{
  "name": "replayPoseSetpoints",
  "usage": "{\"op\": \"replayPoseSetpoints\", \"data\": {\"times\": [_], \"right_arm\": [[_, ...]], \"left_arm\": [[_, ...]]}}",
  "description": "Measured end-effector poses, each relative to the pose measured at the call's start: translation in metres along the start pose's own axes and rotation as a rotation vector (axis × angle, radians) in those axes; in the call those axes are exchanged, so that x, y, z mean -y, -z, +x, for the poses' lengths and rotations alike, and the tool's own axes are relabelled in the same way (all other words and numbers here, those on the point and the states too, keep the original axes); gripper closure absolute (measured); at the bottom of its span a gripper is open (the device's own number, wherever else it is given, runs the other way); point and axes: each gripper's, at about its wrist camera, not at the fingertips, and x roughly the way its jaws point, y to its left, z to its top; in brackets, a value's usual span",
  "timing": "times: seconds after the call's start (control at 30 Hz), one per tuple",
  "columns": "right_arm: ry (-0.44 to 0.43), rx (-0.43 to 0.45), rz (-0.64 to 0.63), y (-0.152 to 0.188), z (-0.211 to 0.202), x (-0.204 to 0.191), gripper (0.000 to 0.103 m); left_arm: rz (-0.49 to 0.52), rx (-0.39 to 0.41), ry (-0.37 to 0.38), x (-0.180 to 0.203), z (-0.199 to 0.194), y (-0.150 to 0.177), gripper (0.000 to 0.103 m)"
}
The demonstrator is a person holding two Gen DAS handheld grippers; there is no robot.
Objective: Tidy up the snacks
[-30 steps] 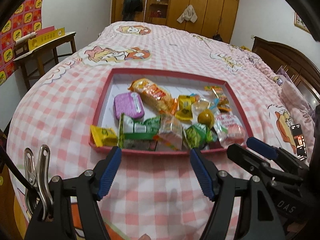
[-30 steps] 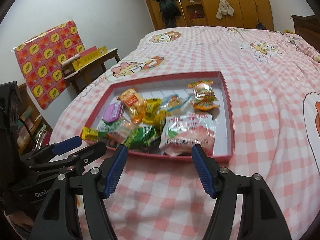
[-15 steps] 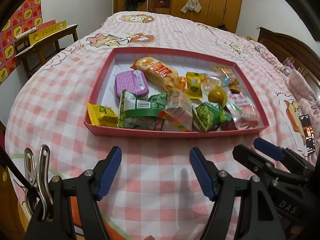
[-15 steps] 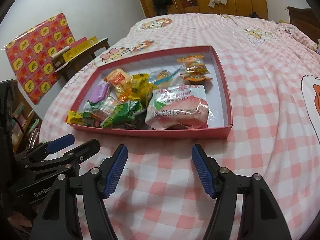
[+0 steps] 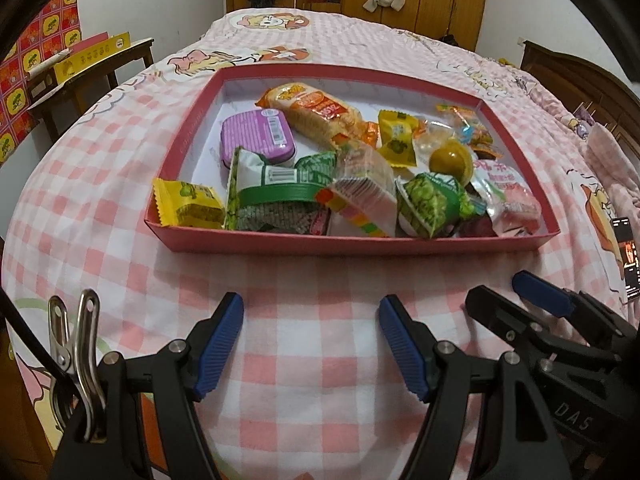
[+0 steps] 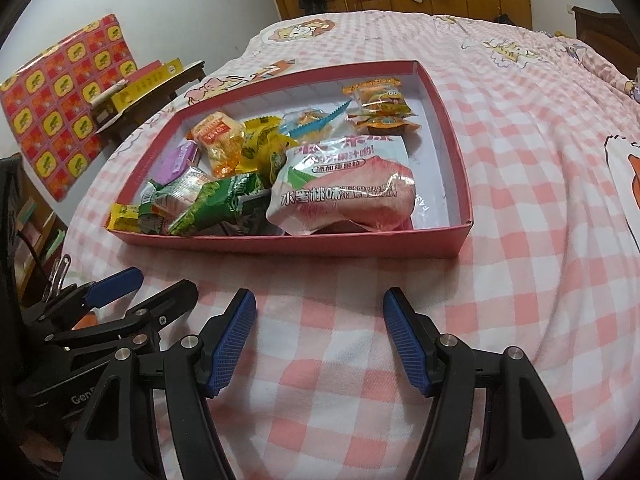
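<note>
Ahead of our left hand-held gripper [image 5: 311,346] and right hand-held gripper [image 6: 319,342], both with jaws apart and empty, sits the red tray [image 5: 280,242] of snacks [image 5: 320,160] on the bed [image 5: 304,360]; peach pouch [image 6: 340,196] nearest the right one.

snacks [image 5: 348,168] – mixed wrapped pkts | heaped in pink tray [image 5: 360,242] – on bed

Phone [image 5: 629,256] cut by right edge; snack under peach pouch [image 6: 340,192] hidden.

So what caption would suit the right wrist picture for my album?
Open right claw over a checked bedspread, facing a pink tray of snacks led by a peach pouch.
</note>
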Motion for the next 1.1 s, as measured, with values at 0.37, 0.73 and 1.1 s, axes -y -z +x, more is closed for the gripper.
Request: {"op": "replayPoseSetpoints", "data": {"times": [0.37, 0.73, 1.1], "right_arm": [[0.001, 0.011, -0.002, 0.0028, 0.0012, -0.0013, 0.035], [-0.001, 0.013, -0.002, 0.0026, 0.0008, -0.0011, 0.035], [-0.001, 0.013, -0.002, 0.0032, 0.0008, -0.0009, 0.035]], "left_arm": [[0.0, 0.007, -0.006, 0.0008, 0.0008, 0.0027, 0.029], [0.0, 0.007, -0.006, 0.0009, 0.0009, 0.003, 0.028], [0.0, 0.008, -0.006, 0.001, 0.0007, 0.0036, 0.028]]}}
